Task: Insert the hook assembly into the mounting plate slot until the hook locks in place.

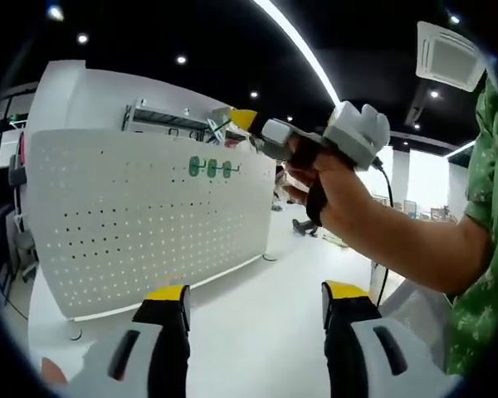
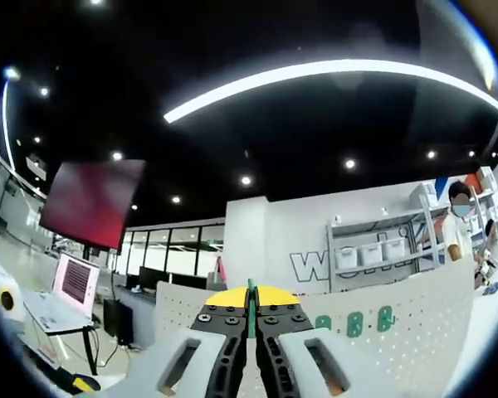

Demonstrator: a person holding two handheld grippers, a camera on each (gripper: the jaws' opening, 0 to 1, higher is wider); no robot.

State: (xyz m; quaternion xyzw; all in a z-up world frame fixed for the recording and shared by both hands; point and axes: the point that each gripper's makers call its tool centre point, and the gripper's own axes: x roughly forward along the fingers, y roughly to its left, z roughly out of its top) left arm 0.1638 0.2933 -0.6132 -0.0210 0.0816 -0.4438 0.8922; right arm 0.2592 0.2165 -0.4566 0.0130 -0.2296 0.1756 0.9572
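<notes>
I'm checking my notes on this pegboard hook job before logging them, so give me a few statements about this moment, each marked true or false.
1. The left gripper has its yellow-tipped jaws apart with nothing between them. True.
2. The right gripper is open and empty. False: its jaws are closed on a thin green hook piece.
3. Three green hooks sit in a row on the white perforated mounting plate. True.
4. The right gripper already touches the mounting plate. False: in the left gripper view a hand holds it in the air, clear of the plate.
5. The plate lies flat on a table. False: it stands upright.
</notes>
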